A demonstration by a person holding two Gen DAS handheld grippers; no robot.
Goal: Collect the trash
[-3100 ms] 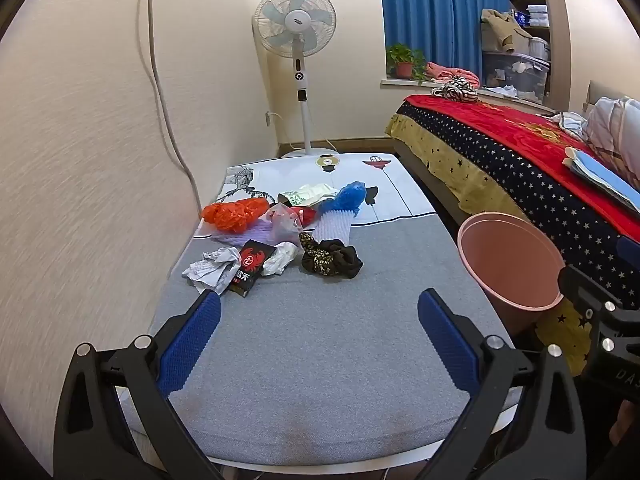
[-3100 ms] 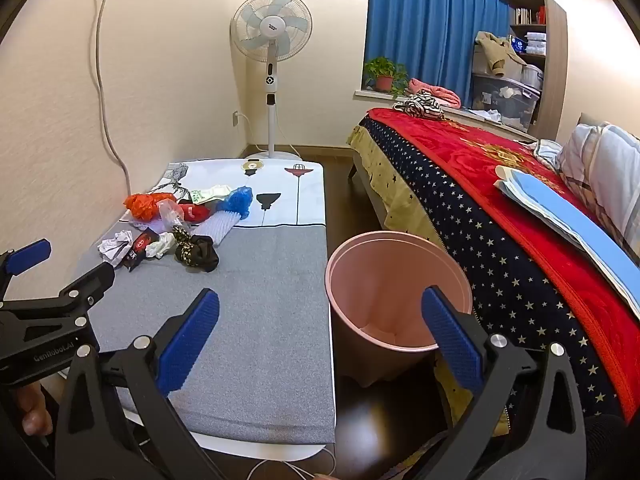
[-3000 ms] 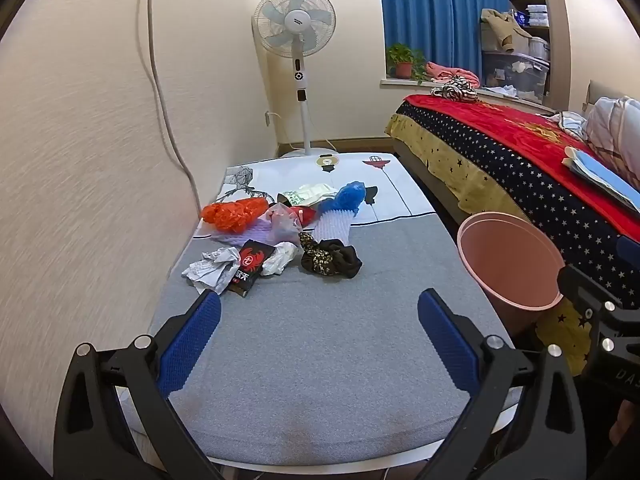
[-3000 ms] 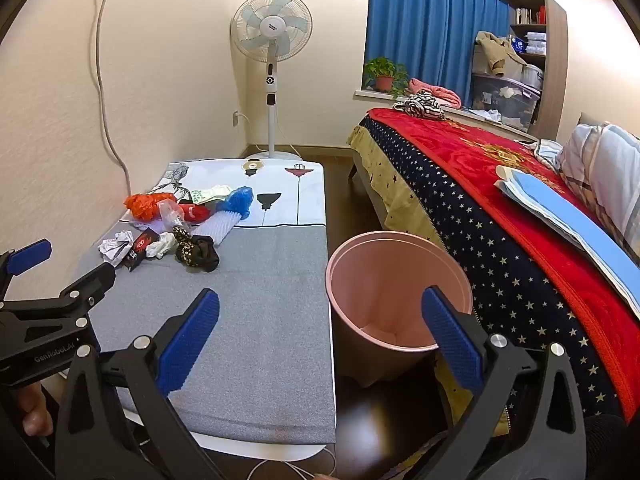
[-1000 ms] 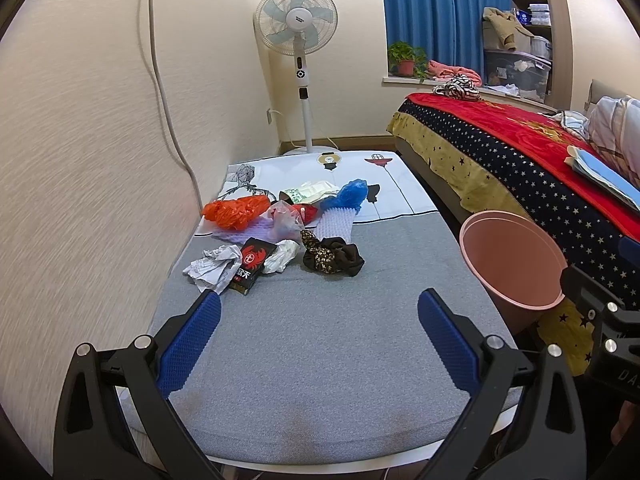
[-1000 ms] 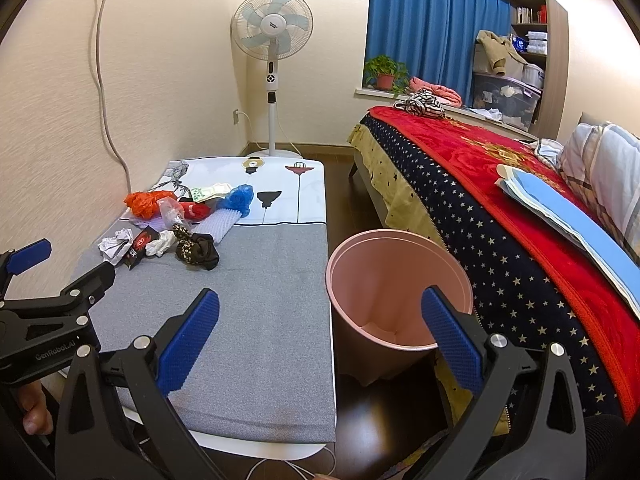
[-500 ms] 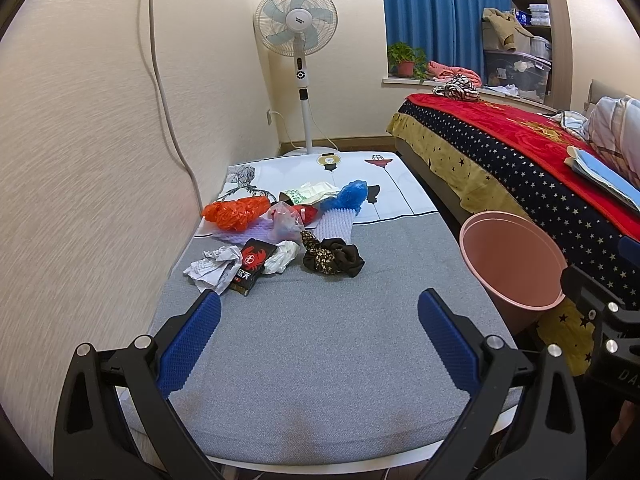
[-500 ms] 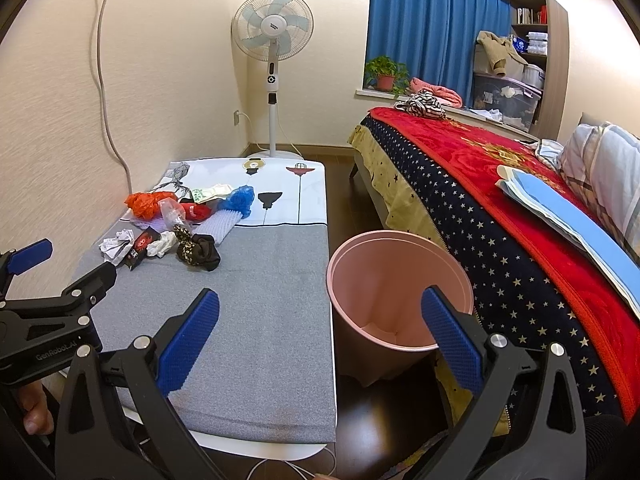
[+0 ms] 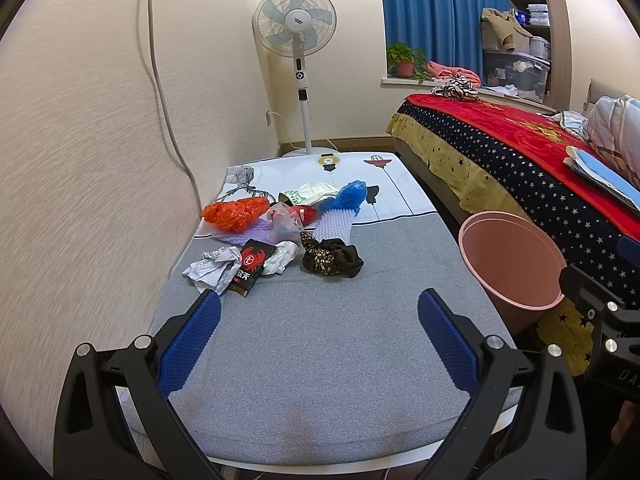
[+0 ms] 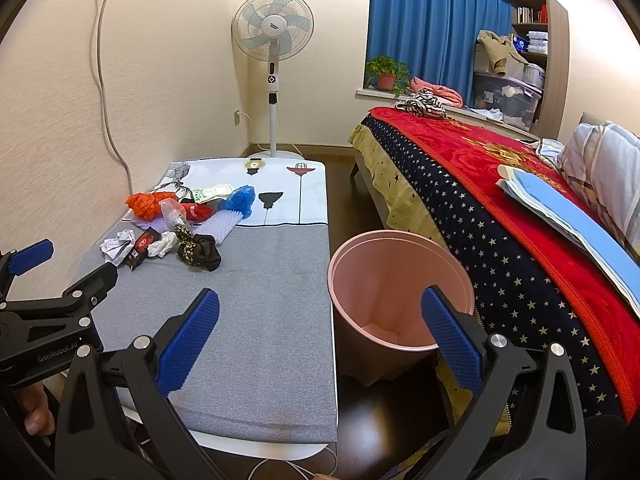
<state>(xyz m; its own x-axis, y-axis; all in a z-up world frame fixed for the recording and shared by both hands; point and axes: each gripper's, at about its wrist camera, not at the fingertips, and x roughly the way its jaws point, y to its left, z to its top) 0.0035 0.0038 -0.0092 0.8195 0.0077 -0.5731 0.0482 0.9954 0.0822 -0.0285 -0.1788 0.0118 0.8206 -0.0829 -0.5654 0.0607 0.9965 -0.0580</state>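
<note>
- A heap of trash [image 9: 280, 236] lies on the desk [image 9: 328, 344] well ahead of the left tongs [image 9: 319, 320] and slightly to their left, close to the wall [image 9: 80, 160]: crumpled paper [image 9: 210, 268], a black packet [image 9: 251, 266], an orange bag [image 9: 234, 212], a blue bag [image 9: 348, 196] and a dark cloth wad [image 9: 334, 258].
- The black packet carries a red crab emblem and white characters too small to read.
- The left tongs stand wide open and empty over the near grey part of the desk, with bare surface between their tips and the heap.
- The right tongs [image 10: 320, 320] are likewise spread wide, holding nothing, above the desk's right edge.
- A pink bin [image 10: 400, 292] stands on the floor just ahead of the right tongs, its mouth open, between the desk edge and the bed [image 10: 500, 208].
- A narrow strip of dark floor [image 10: 344, 192] runs ahead past the bin.
- In the right wrist view the body of the left tongs shows the lettering "GenRobot.AI".
- A standing fan [image 9: 295, 28] is far ahead beyond the desk's end; its hub label is unreadable.
</note>
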